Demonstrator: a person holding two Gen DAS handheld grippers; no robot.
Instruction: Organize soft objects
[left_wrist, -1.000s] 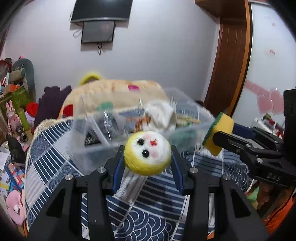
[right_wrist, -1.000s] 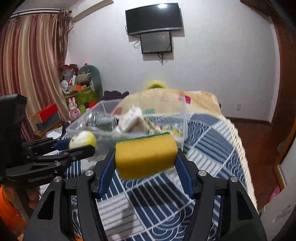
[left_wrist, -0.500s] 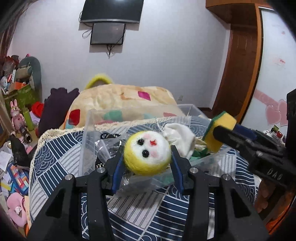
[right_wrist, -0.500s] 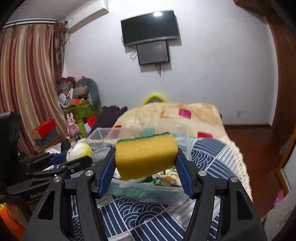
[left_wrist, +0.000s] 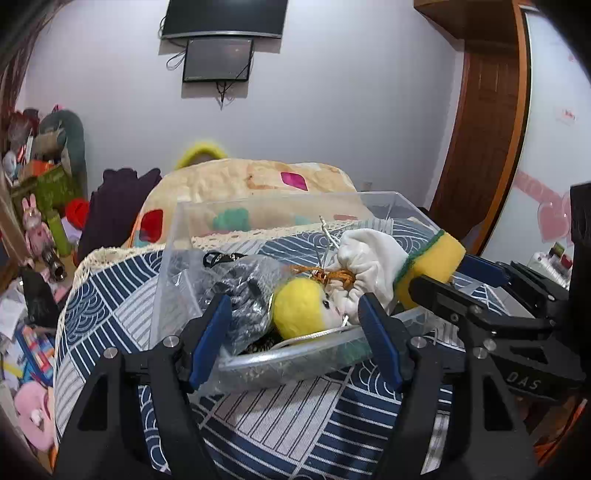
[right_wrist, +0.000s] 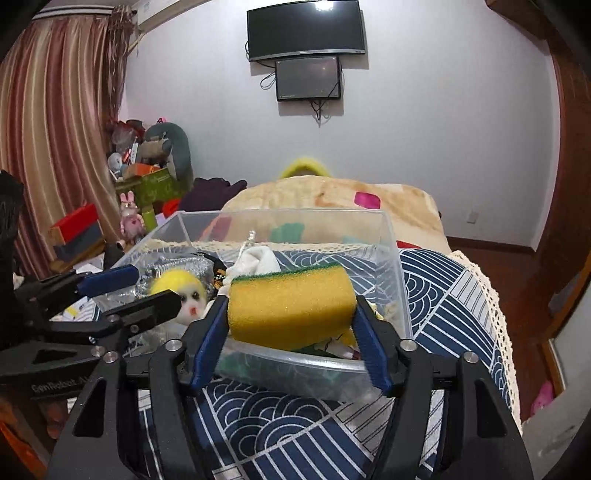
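A clear plastic bin (left_wrist: 258, 360) (right_wrist: 400, 295) stands on a blue patterned cloth. My left gripper (left_wrist: 295, 334) is open over the bin's near rim. A yellow-and-white felt doll head (left_wrist: 301, 308) (right_wrist: 183, 291) lies free in the bin between the spread fingers, next to a white cloth pouch (left_wrist: 369, 258) and a grey bagged item (left_wrist: 243, 295). My right gripper (right_wrist: 291, 332) is shut on a yellow sponge with a green scrub layer (right_wrist: 291, 302) (left_wrist: 430, 267), held above the bin's near right rim.
The cloth covers a bed (right_wrist: 461, 295) with a beige blanket (left_wrist: 258, 181) behind the bin. Toys and boxes crowd the floor at left (left_wrist: 40, 221). A TV (right_wrist: 306, 29) hangs on the far wall. A wooden door (left_wrist: 484, 129) is at right.
My left gripper has opened and let go of the doll head, which now lies in the bin. Both grippers have moved forward over the bin; the right still holds the sponge.
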